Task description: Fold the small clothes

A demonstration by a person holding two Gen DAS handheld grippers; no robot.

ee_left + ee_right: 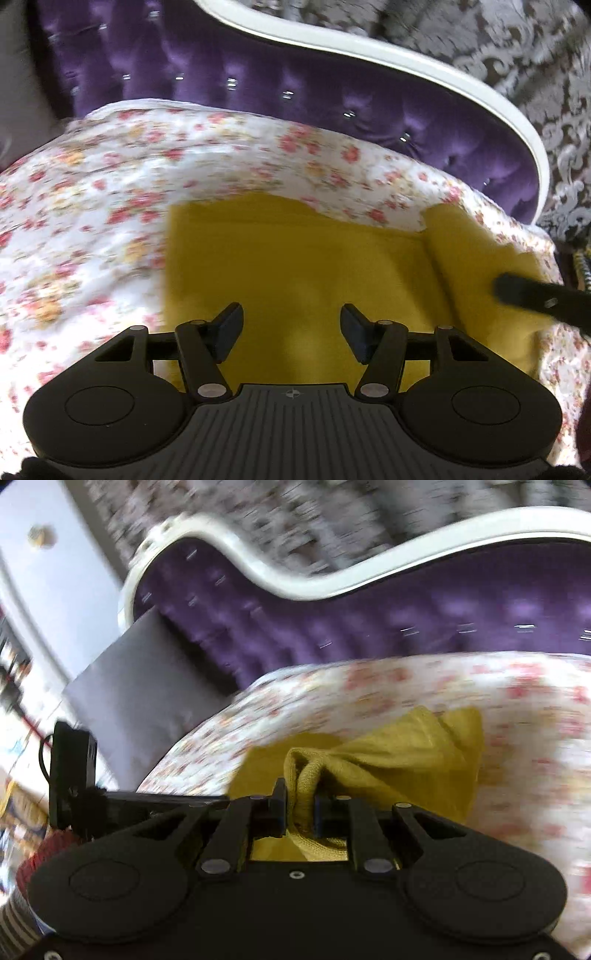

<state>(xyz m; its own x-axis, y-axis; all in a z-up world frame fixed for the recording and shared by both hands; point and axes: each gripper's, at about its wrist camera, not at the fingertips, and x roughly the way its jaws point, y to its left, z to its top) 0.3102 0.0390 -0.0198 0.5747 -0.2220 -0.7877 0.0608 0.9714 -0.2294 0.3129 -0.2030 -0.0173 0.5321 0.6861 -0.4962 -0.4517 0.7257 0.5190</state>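
Here, right gripper pinches bunched knit hem of mustard-yellow garment; left gripper, fingers apart, empty, above garment on floral bedsheet; purple tufted headboard at 12 o'clock.

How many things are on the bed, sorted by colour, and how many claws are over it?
Yellow: 1, the knit garment
Floral white and pink: 1, the bedsheet under it
Grey: 1, the pillow by the headboard
Black: 2, the left claw and the right claw
Total: 5

wallpaper: motion-blurred | yellow garment: lower edge hidden by left hand-held gripper
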